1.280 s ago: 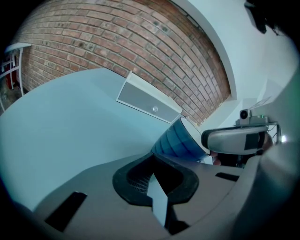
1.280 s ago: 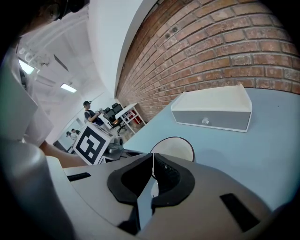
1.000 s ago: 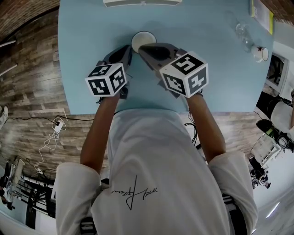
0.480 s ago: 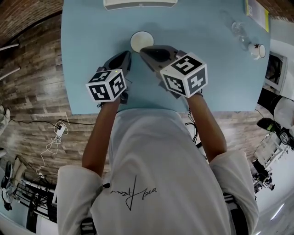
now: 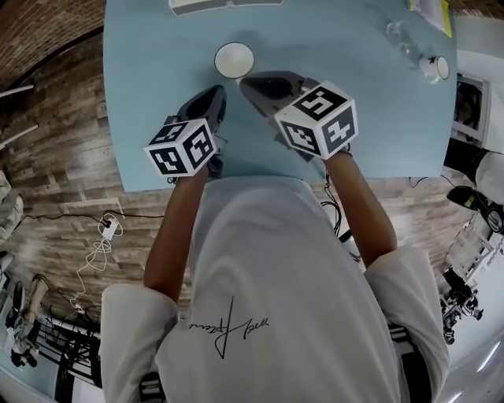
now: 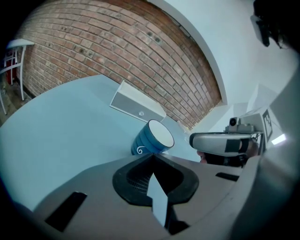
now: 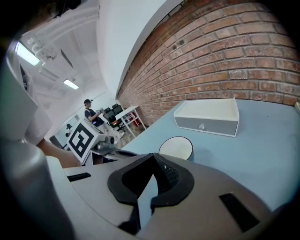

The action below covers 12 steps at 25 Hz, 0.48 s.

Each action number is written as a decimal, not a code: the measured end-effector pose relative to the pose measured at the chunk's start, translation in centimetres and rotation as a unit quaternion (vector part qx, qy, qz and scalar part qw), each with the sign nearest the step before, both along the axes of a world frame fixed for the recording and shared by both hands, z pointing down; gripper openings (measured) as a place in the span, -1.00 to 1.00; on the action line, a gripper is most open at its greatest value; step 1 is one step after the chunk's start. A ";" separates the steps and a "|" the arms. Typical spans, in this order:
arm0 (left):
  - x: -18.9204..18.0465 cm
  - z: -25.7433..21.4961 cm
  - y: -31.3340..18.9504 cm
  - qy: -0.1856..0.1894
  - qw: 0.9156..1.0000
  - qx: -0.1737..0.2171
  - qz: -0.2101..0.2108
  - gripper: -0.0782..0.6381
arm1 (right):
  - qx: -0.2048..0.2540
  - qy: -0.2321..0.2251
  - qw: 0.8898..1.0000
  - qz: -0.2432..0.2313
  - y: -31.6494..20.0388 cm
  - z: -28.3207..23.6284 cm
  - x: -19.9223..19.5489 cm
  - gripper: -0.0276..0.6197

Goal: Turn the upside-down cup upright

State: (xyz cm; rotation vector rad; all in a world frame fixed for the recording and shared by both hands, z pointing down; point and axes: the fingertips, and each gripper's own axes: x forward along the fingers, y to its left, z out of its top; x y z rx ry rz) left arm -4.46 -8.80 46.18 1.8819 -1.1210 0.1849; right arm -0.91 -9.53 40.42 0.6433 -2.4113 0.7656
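Observation:
The cup [image 5: 235, 60] stands on the light blue table [image 5: 378, 118] with a round white face pointing up. In the left gripper view the cup [image 6: 151, 138] has a blue ribbed wall with a white swirl. Whether the white face is its mouth or its base, I cannot tell. My left gripper [image 5: 209, 101] sits just short of it on the near left, shut and empty. My right gripper [image 5: 250, 82] is just near-right of the cup, also shut and empty, apart from it. From the right gripper view the cup [image 7: 176, 148] shows right beyond the closed jaws [image 7: 152, 161].
A white drawer box [image 5: 224, 4] lies at the table's far edge, behind the cup. A clear glass [image 5: 398, 35] and a small white cup [image 5: 434, 68] stand at the far right. The table's near edge runs just below both grippers.
Both grippers have drawn back a little from the cup; a second ago their tips lay right beside it. The cup stays in place.

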 end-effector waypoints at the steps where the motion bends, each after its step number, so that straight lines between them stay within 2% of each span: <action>1: 0.0 -0.3 0.1 0.001 1.000 0.004 0.001 -0.76 | 0.001 -0.002 1.000 -0.001 0.1 -0.2 0.1 -0.85; 12: 0.8 -5.0 1.2 0.020 0.999 0.046 0.012 -0.76 | 0.012 -0.025 0.999 -0.019 2.1 -2.4 1.4 -0.85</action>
